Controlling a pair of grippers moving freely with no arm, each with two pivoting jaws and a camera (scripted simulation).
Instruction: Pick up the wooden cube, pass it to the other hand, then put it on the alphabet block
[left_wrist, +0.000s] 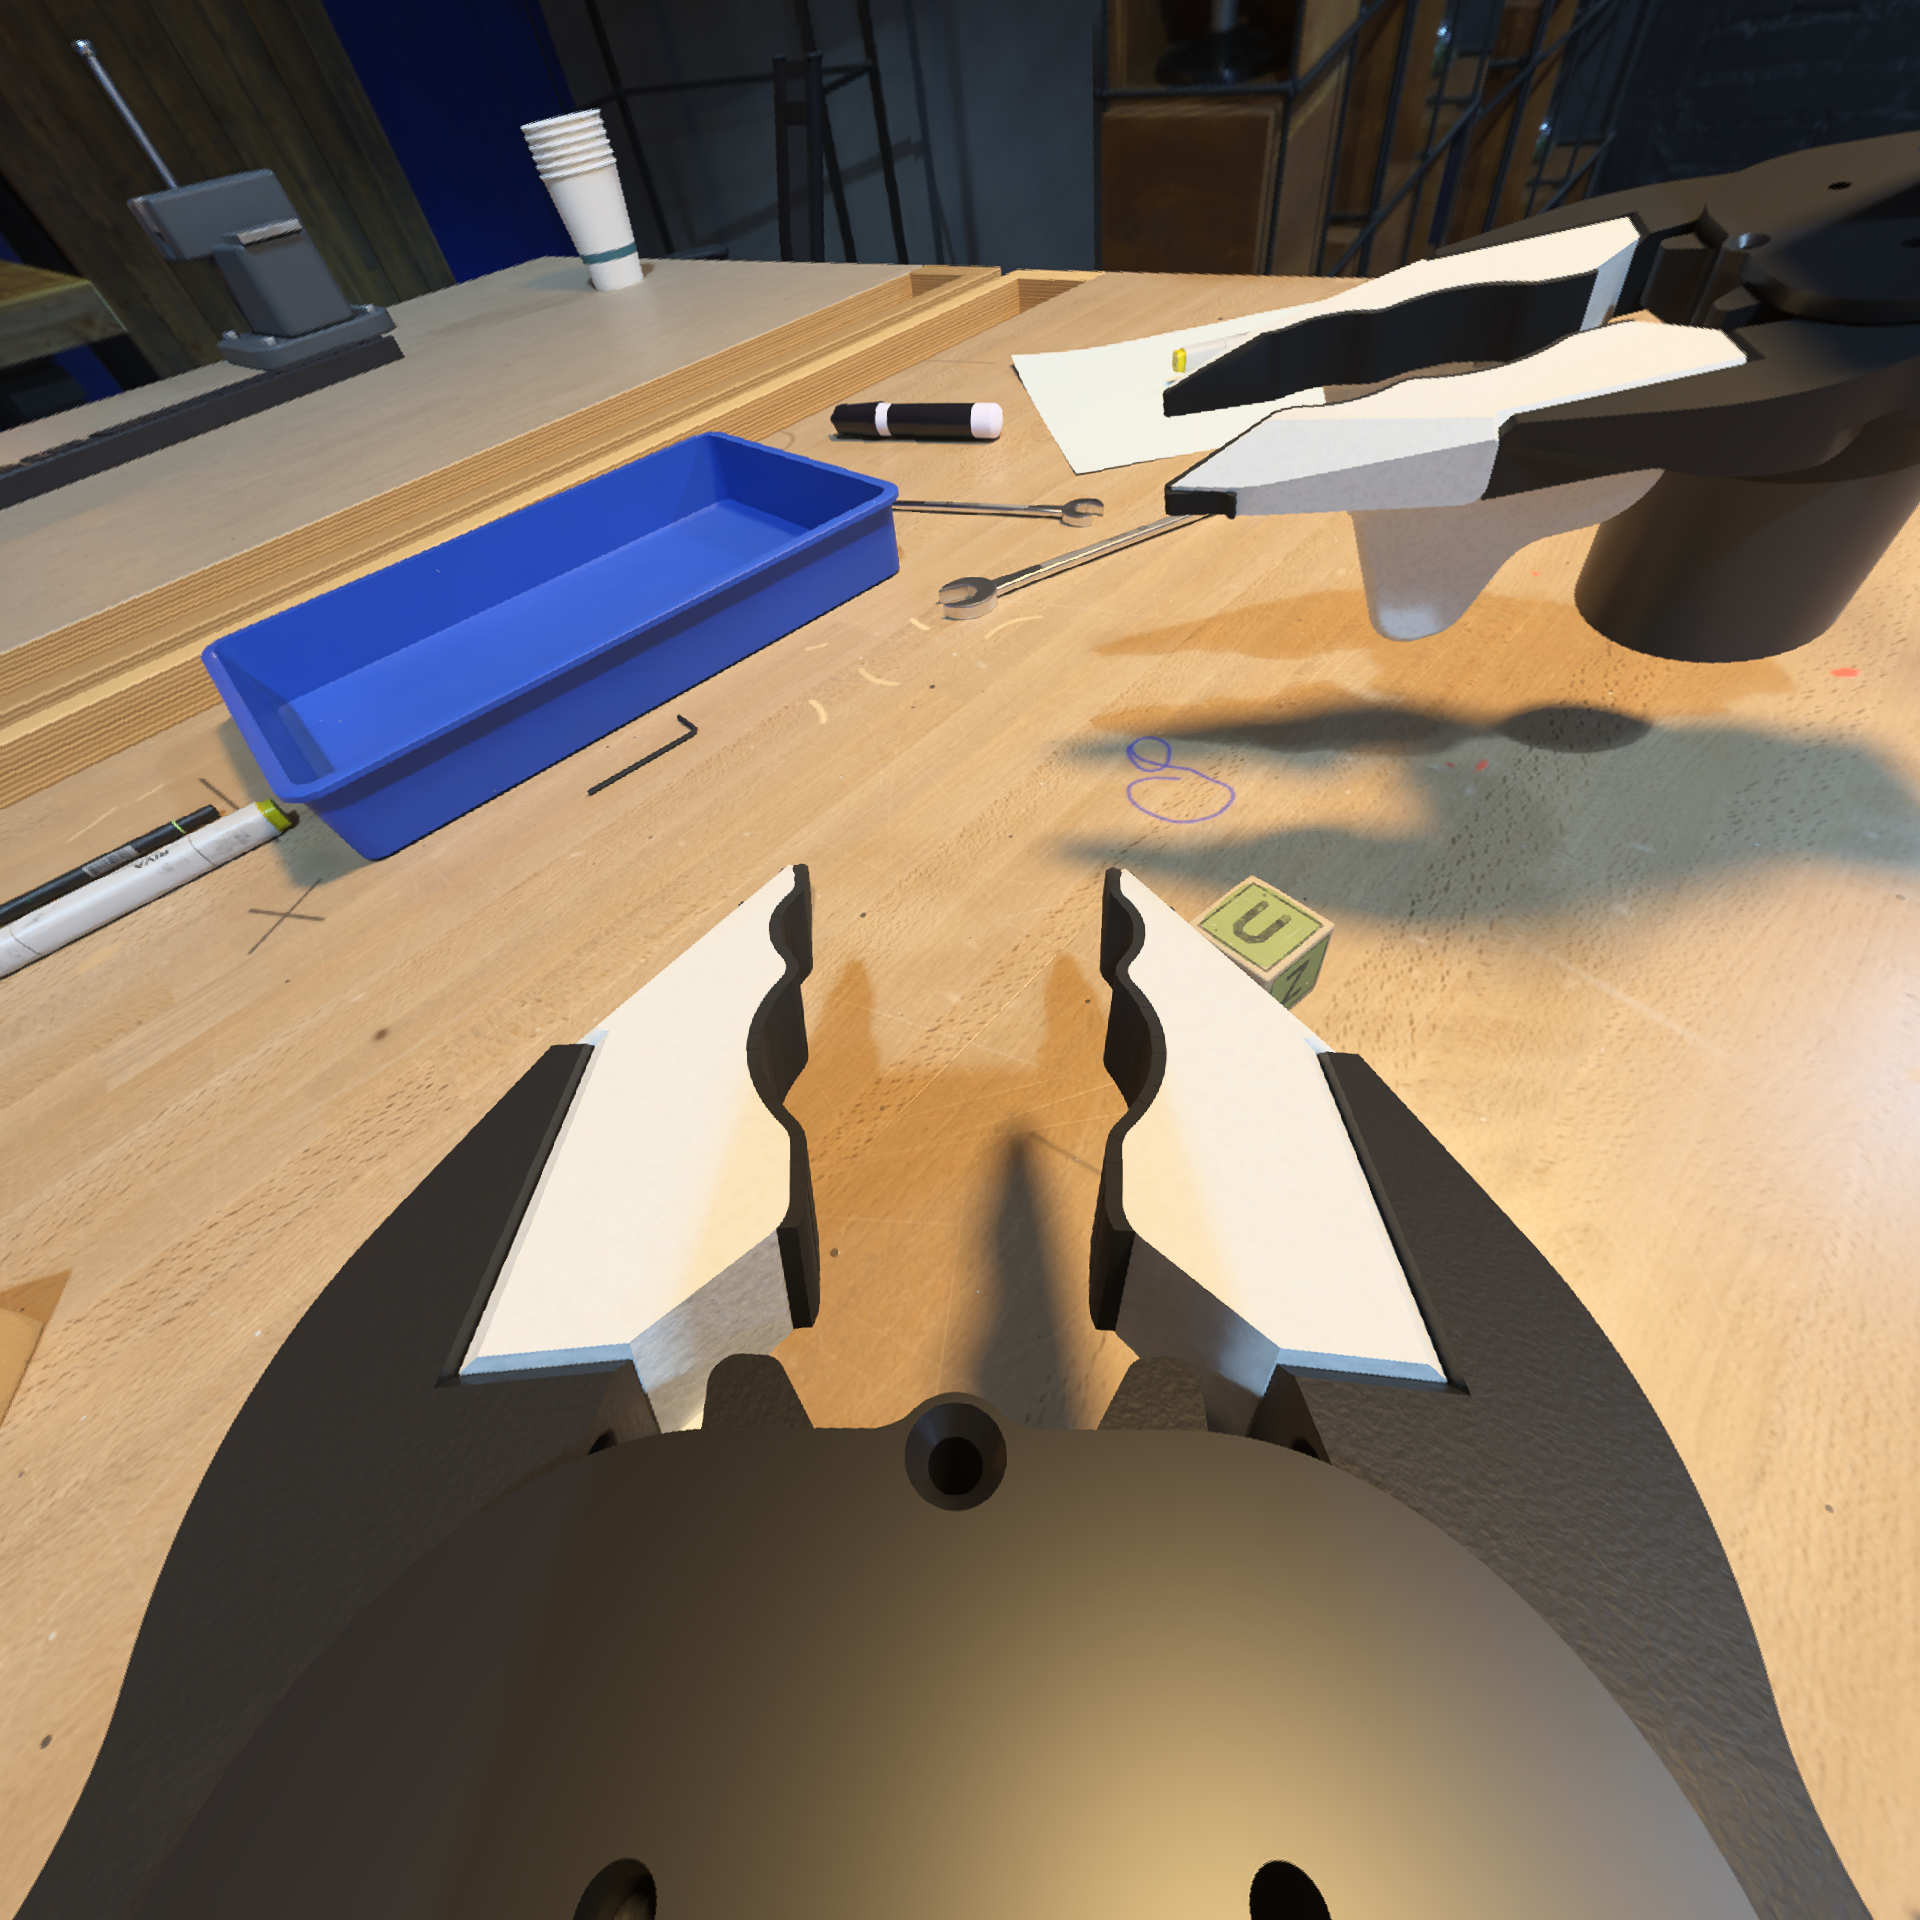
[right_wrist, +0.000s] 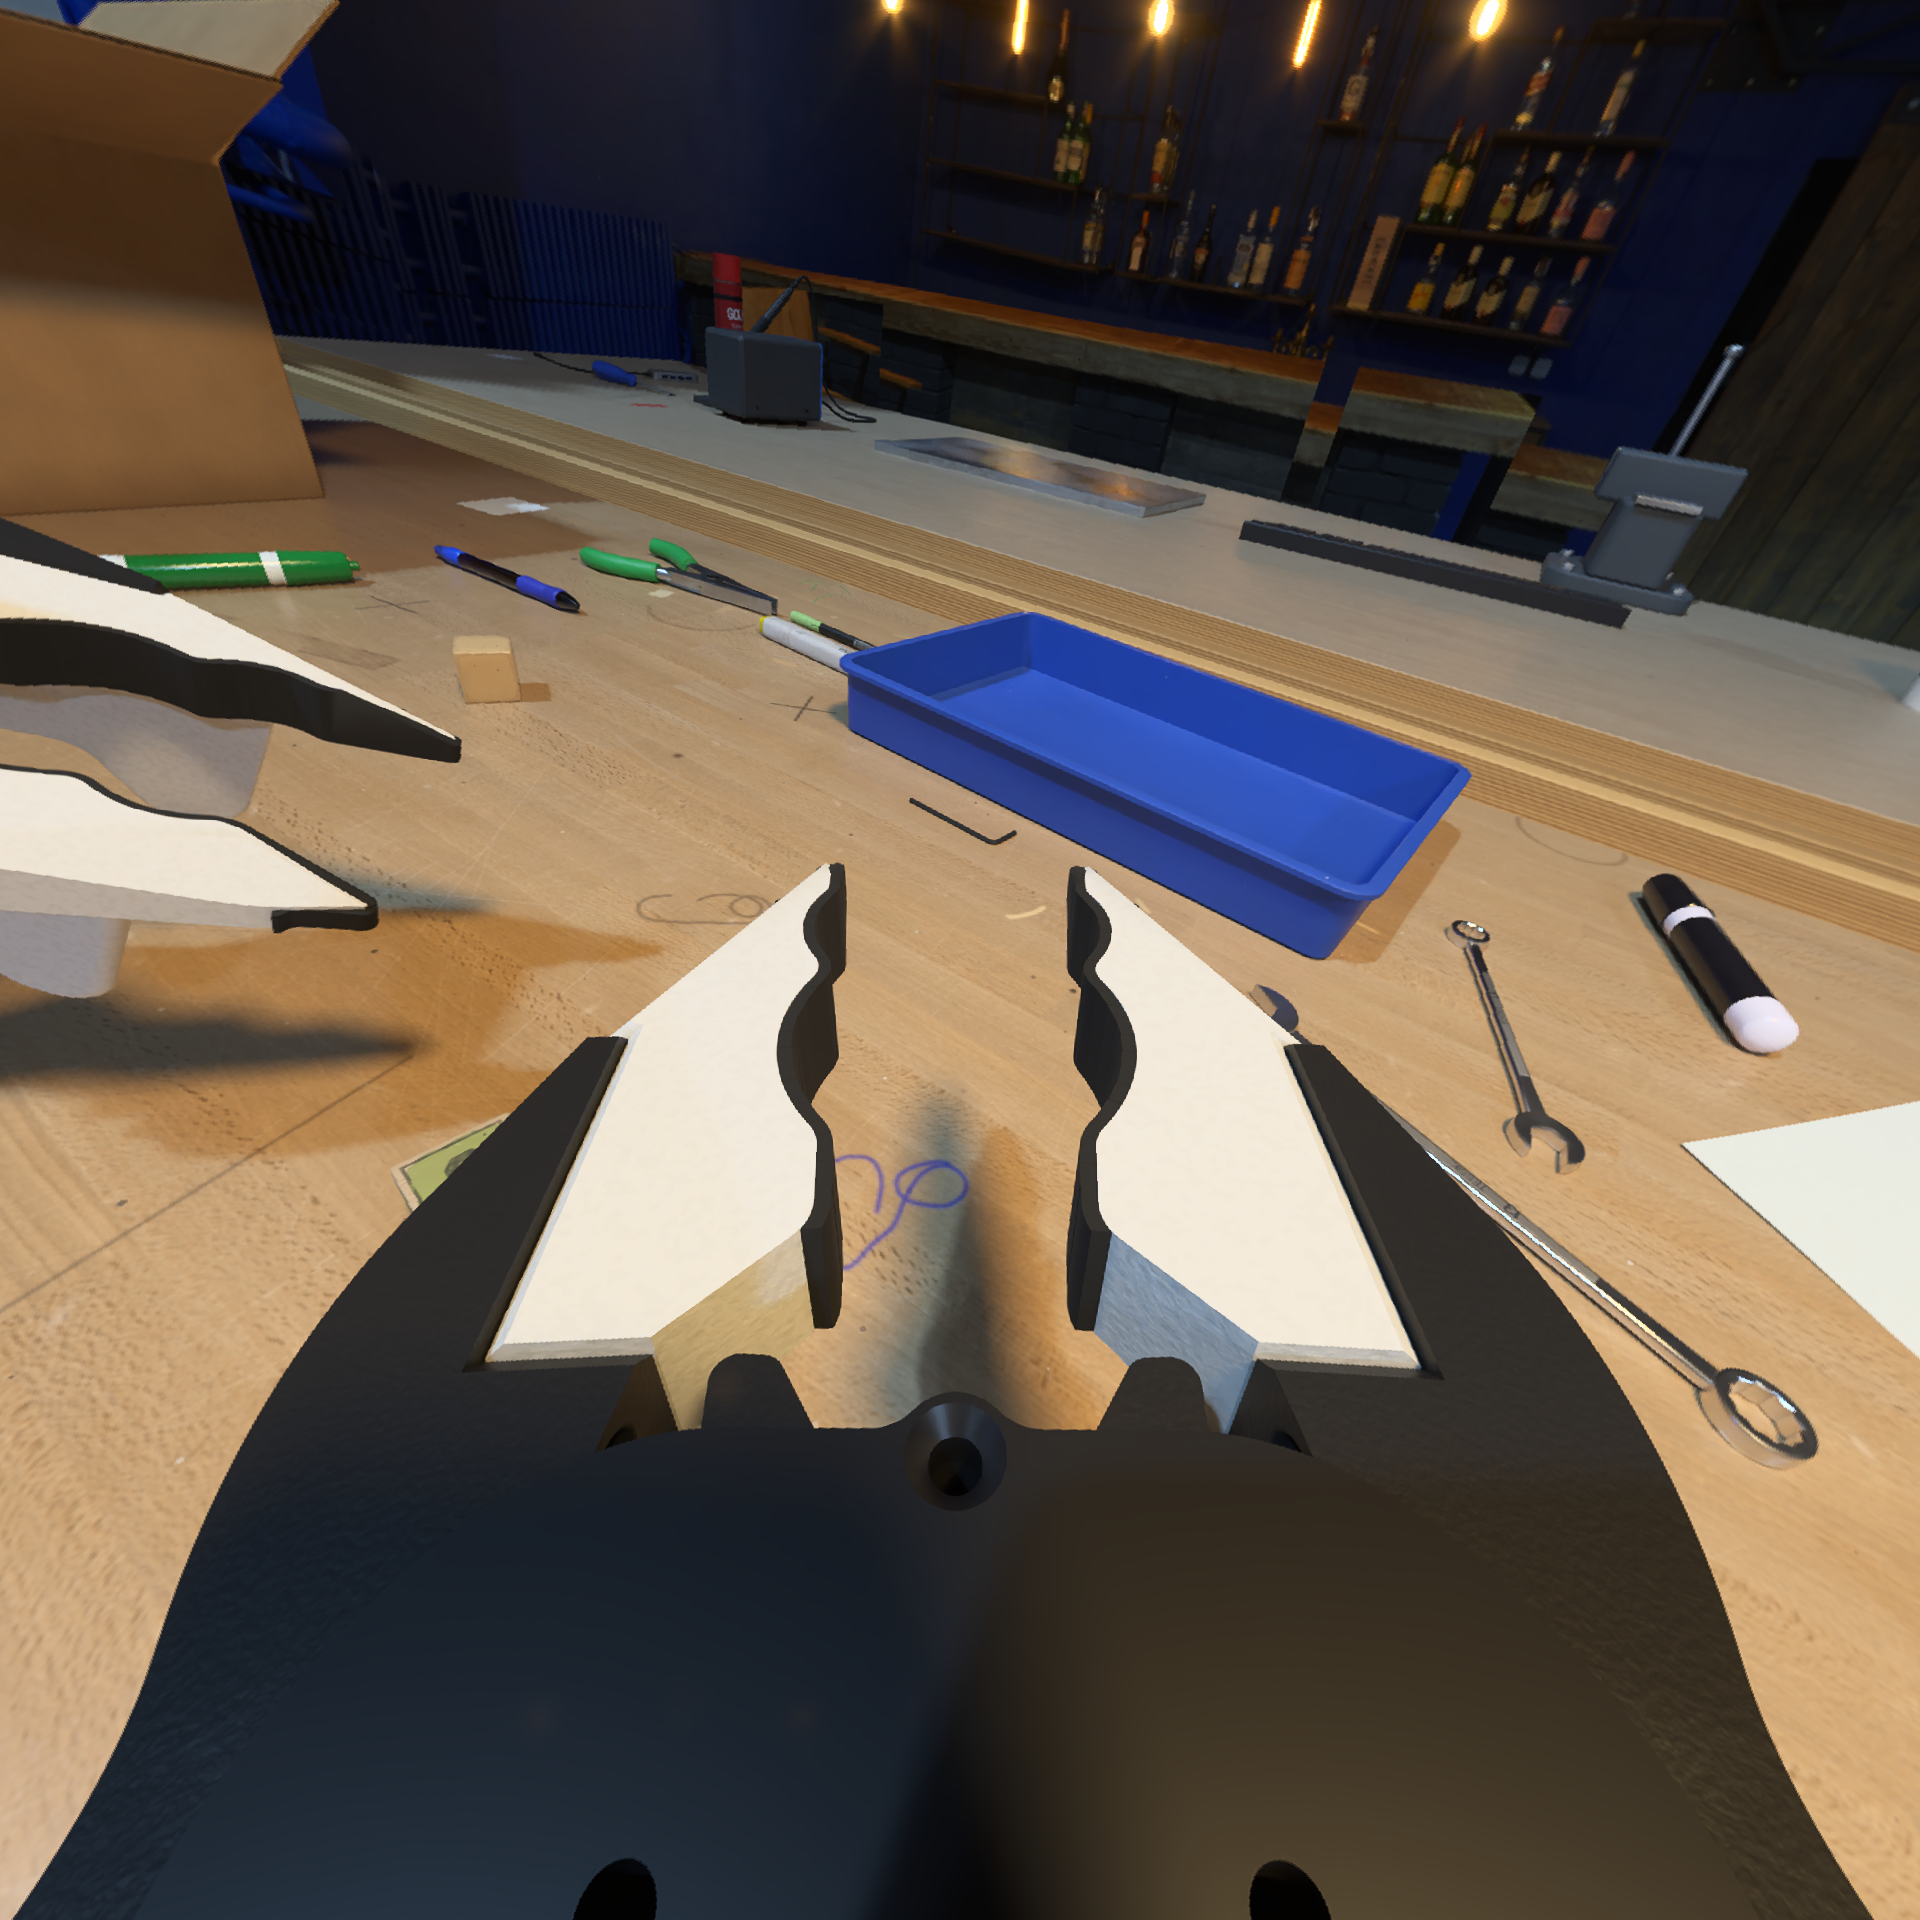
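1. Left gripper (left_wrist: 956, 883) fills the bottom of the left wrist view, its fingers spread apart with only bare bench (left_wrist: 1558, 1299) between them; it grasps nothing.
2. Right gripper (right_wrist: 956, 883) likewise fills the bottom of the right wrist view, fingers released and apart, over a blue scribble (right_wrist: 914, 1195) on the wood.
3. Block (left_wrist: 1270, 935), green-faced, sits on the bench just beside the left gripper's right finger, at 1 o'clock from its tips. In the right wrist view only a corner of it (right_wrist: 442, 1164) shows, at 8 o'clock, behind that gripper's left finger.
4. Hex key (left_wrist: 644, 753) lies near the tray's front wall, at 11 o'clock in the left wrist view.
5. Tray (left_wrist: 582, 665), blue, lies at 11 o'clock in the left wrist view and 1 o'clock in the right.
6. Two wrenches (right_wrist: 1512, 1039) lie at 3 o'clock in the right wrist view, with a black marker (right_wrist: 1714, 961) and a paper sheet (right_wrist: 1829, 1195) beyond them.
7. Cube (right_wrist: 486, 667), plain pale wood, rests on the bench at 10 o'clock in the right wrist view, well apart from both grippers and from the block.
8. Beyond the cube lie a green marker (right_wrist: 239, 568), a blue pen (right_wrist: 509, 579) and green pliers (right_wrist: 675, 575).
9. A cardboard box (right_wrist: 135, 260) stands at far left; cups (left_wrist: 587, 197) stand stacked at 11 o'clock in the left wrist view.
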